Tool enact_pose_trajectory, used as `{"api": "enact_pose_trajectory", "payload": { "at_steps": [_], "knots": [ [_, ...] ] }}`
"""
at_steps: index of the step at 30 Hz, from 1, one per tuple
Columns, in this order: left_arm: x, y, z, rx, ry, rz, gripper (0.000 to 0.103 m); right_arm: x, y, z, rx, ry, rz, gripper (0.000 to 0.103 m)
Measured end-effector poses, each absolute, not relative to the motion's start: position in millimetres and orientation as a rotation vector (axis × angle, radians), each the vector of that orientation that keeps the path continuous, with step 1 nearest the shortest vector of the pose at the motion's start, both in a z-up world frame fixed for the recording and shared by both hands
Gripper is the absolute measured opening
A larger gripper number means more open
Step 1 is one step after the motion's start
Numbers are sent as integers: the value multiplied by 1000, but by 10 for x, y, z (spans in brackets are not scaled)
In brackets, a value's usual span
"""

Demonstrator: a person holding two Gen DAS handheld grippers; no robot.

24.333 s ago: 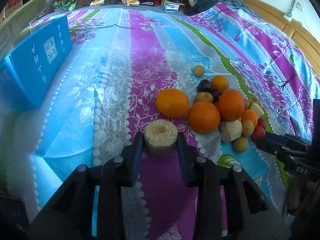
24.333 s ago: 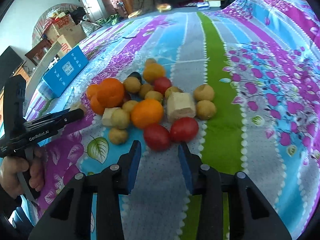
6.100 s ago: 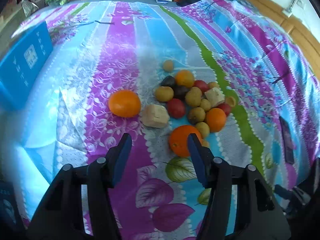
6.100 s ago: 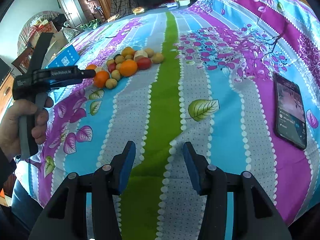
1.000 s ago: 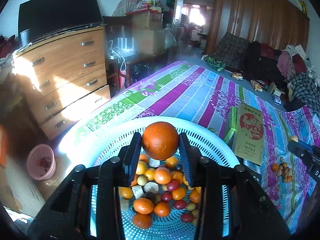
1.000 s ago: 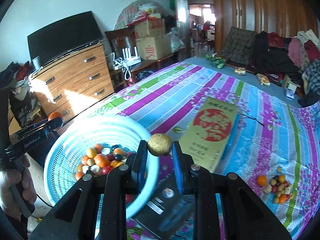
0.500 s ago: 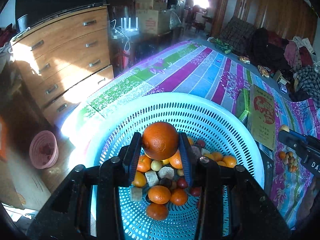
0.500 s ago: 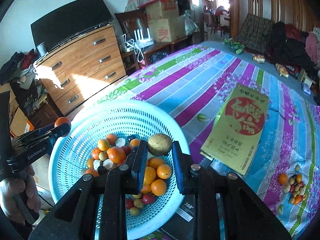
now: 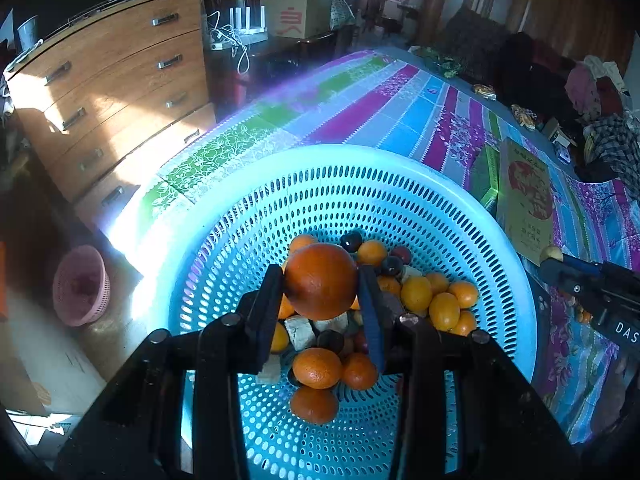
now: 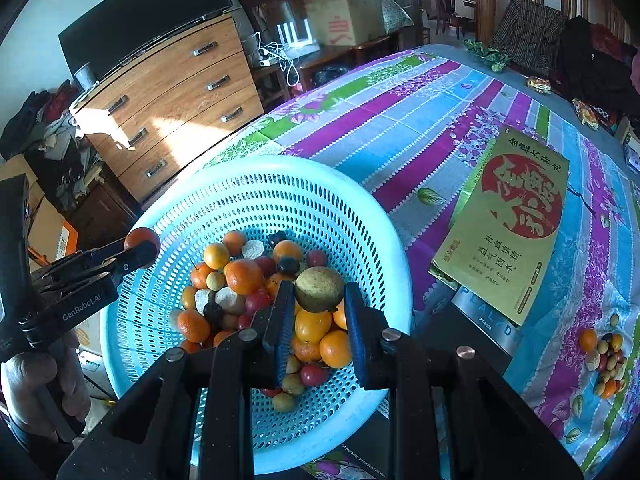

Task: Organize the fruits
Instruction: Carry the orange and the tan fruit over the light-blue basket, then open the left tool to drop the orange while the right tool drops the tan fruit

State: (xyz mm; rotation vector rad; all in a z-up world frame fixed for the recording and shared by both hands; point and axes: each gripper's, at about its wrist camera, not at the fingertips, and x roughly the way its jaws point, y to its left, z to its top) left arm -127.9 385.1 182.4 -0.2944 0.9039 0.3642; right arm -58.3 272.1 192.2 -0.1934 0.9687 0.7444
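Holding: orange (image 9: 321,286) in my left fingers (image 9: 320,312), brown fruit (image 10: 319,289) in my right fingers (image 10: 316,320), both clamped across the middle, over basket (image 9: 400,184), pile at six o'clock. Firm, round, likely rolls.

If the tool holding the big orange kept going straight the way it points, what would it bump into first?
Most likely the fruit pile in the blue basket. The left tool, shut on the big orange, points down into it, though depth is hard to judge.

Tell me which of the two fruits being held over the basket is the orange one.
The orange in the left tool. The right tool holds a smaller, dull greenish-brown fruit.
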Motion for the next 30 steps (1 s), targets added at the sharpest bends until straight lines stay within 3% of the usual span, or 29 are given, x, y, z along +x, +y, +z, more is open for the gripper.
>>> {"api": "enact_pose_trajectory", "payload": {
  "at_steps": [20, 21, 23, 24, 25, 27, 30],
  "knots": [
    [-1216, 3855, 1708, -278, 951, 361, 39, -556, 2726, 1867, -180, 983, 745, 29],
    [-1210, 3850, 1701, -280, 953, 357, 39, -554, 2731, 1863, -180, 983, 749, 30],
    [-1203, 3847, 1691, -283, 959, 362, 39, -558, 2733, 1857, -177, 983, 757, 42],
    [-1202, 3846, 1691, -282, 961, 366, 42, -559, 2723, 1864, -173, 976, 756, 51],
    [-1206, 3843, 1692, -279, 960, 372, 46, -567, 2705, 1876, -168, 967, 754, 51],
    [-1236, 3828, 1738, -270, 938, 390, 68, -579, 2678, 1894, -165, 963, 758, 51],
    [-1263, 3788, 1831, -259, 905, 398, 71, -614, 2612, 1931, -156, 950, 760, 51]
  ]
}}
